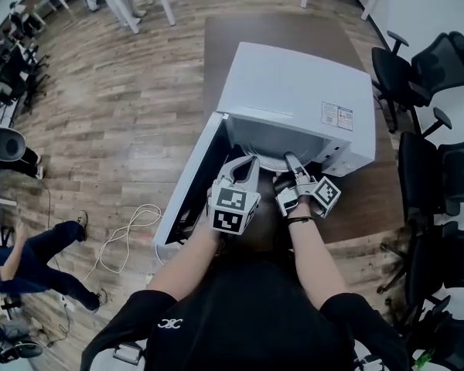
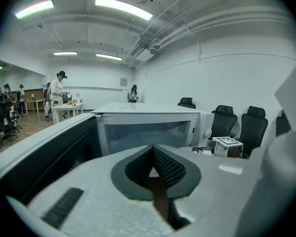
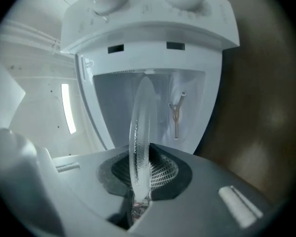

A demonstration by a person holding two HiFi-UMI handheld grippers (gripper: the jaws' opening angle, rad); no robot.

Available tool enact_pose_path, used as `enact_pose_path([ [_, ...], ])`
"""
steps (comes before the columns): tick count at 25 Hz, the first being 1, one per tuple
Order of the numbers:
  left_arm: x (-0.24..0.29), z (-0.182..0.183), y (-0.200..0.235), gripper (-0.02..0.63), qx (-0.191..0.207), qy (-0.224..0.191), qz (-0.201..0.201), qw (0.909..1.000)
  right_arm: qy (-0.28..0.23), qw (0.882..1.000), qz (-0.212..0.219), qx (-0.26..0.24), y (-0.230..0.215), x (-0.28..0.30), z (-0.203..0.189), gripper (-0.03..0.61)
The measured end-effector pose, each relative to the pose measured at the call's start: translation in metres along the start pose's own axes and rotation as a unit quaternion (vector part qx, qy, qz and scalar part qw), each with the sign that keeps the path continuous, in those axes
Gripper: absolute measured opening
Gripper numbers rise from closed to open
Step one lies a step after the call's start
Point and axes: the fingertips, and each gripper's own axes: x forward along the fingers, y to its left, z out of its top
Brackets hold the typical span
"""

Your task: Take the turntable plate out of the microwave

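The white microwave [image 1: 294, 91] stands on a brown table with its door [image 1: 189, 184] swung open to the left. My right gripper [image 1: 290, 159] is at the cavity mouth, shut on the rim of the clear glass turntable plate [image 3: 140, 132]. In the right gripper view the plate stands edge-on between the jaws of the right gripper [image 3: 140, 181]. The plate [image 1: 274, 154] shows at the opening in the head view. My left gripper [image 1: 247, 161] hovers beside it, in front of the cavity. The left gripper [image 2: 154, 149] is shut, with nothing in it.
A small pale fitting [image 3: 176, 115] lies on the cavity floor. Black office chairs [image 1: 425, 68] line the table's right side. A white cable [image 1: 127, 230] trails on the wood floor by the door, and a person [image 1: 31, 261] is at the left.
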Motion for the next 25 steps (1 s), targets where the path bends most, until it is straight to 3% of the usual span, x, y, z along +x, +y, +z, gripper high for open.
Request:
enact_pose_path([
  [8, -0.029, 0.001, -0.005, 0.008, 0.001, -0.016, 0.001, 0.9999, 0.028, 0.999, 0.013, -0.025, 0.018, -0.046, -0.028, 0.04],
  [25, -0.073, -0.007, -0.017, 0.008, 0.002, -0.039, -0.007, 0.9992, 0.034, 0.998, 0.051, -0.012, 0.054, -0.131, -0.069, 0.041],
])
